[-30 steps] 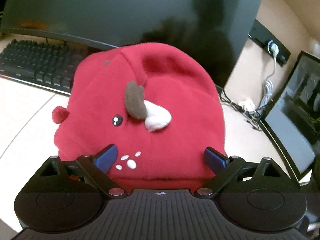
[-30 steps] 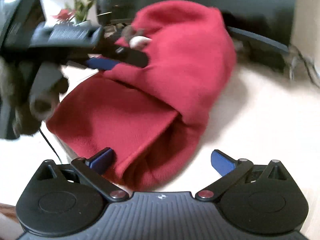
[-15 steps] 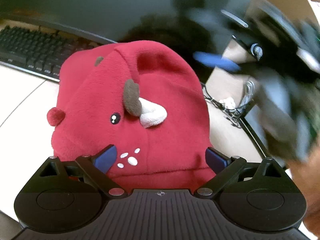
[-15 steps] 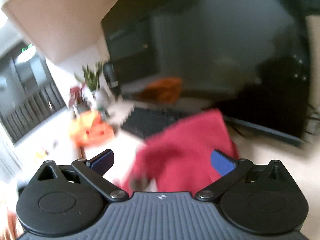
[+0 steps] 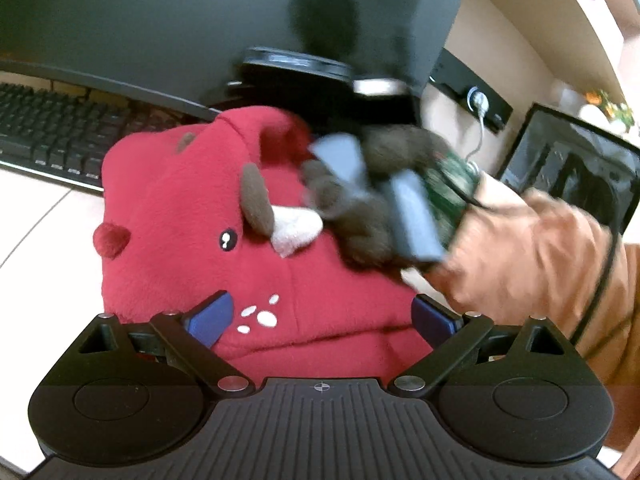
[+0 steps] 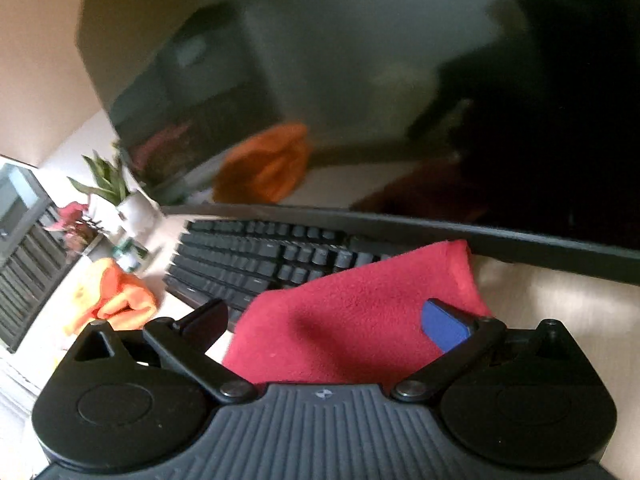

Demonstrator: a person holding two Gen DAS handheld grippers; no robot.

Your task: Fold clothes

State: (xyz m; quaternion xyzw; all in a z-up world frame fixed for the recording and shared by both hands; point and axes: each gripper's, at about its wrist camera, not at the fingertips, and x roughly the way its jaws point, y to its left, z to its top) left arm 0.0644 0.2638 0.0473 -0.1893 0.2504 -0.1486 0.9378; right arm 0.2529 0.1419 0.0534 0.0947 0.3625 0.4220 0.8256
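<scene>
Red fleece garment (image 5: 208, 216) heaped on worktop (image 5: 36, 216), keyboard (image 5: 52, 140) at 10 o'clock. Left gripper (image 5: 320, 316) jaws spread, straddling near hem, likely bracing. Right gripper (image 6: 332, 320) jaws spread over far edge, nothing pinched.

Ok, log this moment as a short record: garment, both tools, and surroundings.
garment: red fleece hood with animal face, brown-and-white horn, lying on the desk
left tool: open, blue pads on either side of the hood's near edge
right tool: open over red fleece; its gloved hand is blurred in the left wrist view
behind: black keyboard, dark monitor
elsewhere: orange cloth, potted plant
</scene>
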